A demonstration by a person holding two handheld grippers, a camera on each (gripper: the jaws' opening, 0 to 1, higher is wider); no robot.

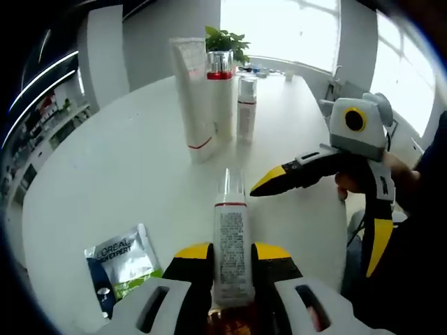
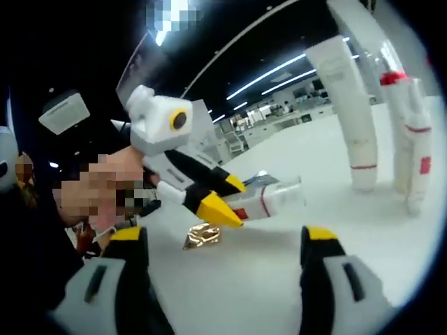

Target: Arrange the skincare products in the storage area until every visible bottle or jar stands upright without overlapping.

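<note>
Clamping a slim, light, slippery pump bottle point(image 1: 231, 244) around its labelled middle at lower centre, the left tongs point(image 1: 231, 255) hold it above the surface point(image 1: 126, 167), while the right tongs point(image 2: 223, 241) gape empty.

"L'OREAL" and "MEN EXPERT" are being shown in print on the silver-and-green sachet point(image 1: 120, 259) lying on the tabletop point(image 1: 112, 174), while the dense small print on the bottle point(image 1: 231, 244) label is being rendered too blurred to be read.
</note>
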